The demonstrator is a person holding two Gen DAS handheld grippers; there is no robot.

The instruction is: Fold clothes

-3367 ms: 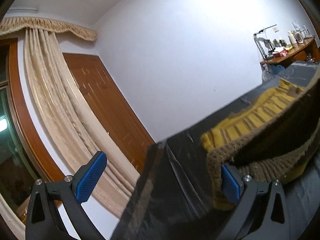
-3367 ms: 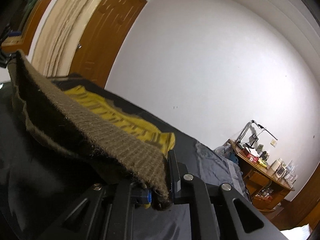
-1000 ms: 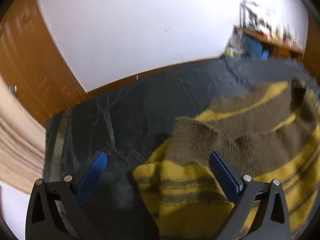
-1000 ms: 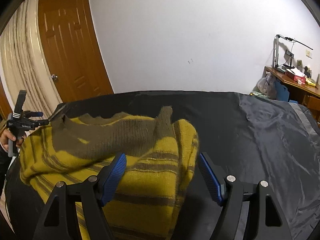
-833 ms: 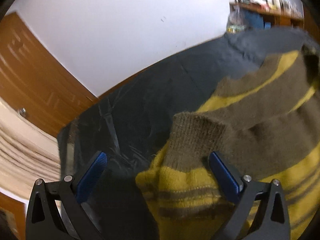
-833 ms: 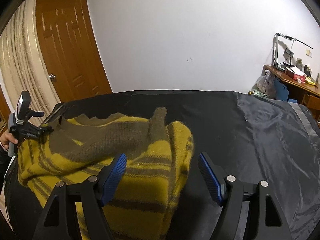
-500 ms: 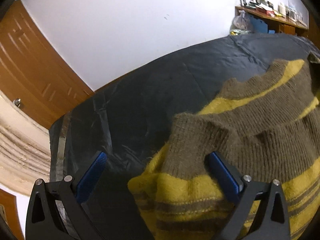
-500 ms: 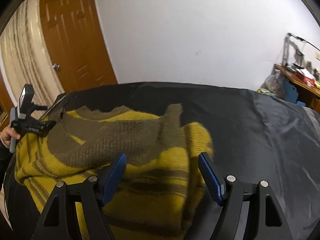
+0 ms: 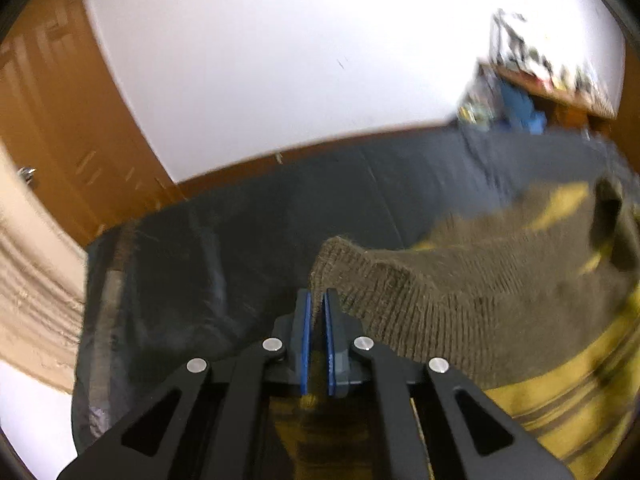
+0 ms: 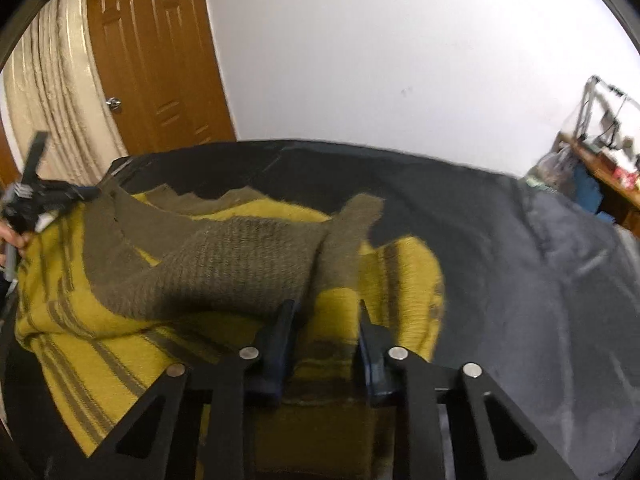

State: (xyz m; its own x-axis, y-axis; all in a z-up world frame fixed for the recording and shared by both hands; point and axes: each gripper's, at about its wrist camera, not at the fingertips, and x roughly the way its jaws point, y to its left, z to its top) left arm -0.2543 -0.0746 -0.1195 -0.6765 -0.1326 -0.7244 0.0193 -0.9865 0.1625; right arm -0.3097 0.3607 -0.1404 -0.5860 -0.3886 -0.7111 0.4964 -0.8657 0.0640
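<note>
A yellow sweater with olive-brown stripes and an olive knit panel (image 10: 224, 256) lies bunched on the black cloth surface (image 10: 520, 280). In the left wrist view my left gripper (image 9: 316, 316) is shut on the olive ribbed edge of the sweater (image 9: 460, 312), which rises in a peak above the pads. My right gripper (image 10: 324, 340) has its jaws drawn in on a thick yellow fold at the sweater's near edge, and fabric fills the gap. The left gripper (image 10: 44, 196) also shows at the sweater's far left corner, held by a hand (image 10: 12, 236).
The black sheet (image 9: 240, 240) covers the whole surface up to a white wall. A brown door (image 10: 160, 60) and a beige curtain (image 10: 52, 100) stand to the left. A cluttered wooden desk (image 10: 608, 172) is at the far right.
Both grippers were open half a second ago. The left has since shut on the olive edge and the right has narrowed onto the yellow fold. The sweater's olive edge is pulled up.
</note>
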